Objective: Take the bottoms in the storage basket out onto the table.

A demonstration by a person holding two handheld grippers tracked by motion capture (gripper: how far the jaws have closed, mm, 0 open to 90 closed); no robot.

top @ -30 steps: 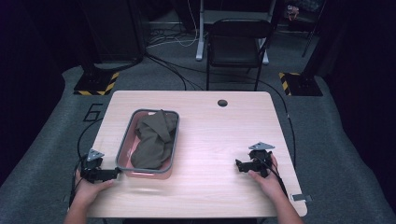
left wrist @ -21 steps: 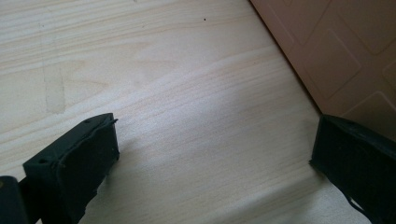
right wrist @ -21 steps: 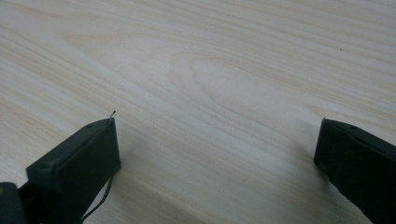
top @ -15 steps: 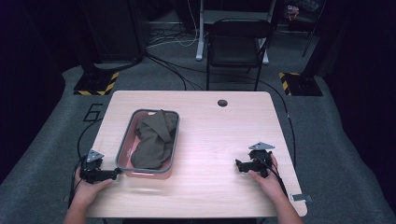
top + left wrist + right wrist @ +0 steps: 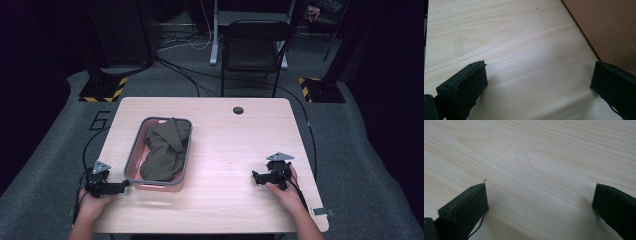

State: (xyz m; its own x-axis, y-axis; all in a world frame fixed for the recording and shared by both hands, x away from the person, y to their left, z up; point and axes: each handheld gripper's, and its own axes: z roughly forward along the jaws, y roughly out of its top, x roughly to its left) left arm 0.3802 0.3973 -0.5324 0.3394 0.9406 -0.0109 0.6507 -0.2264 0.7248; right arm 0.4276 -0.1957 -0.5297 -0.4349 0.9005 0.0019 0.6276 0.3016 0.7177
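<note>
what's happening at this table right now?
A person sits at a wooden table with a gripper in each hand. The left gripper rests by the near corner of a pink basket holding an olive cloth; its jaws are open with nothing between them. The right gripper rests on bare wood, jaws open too. The cloth is untouched.

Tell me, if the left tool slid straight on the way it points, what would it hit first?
Most likely the pink basin holding the dark cloth. The left tool points at its near corner, and its own view shows the basin's wall just ahead, slightly to one side.
</note>
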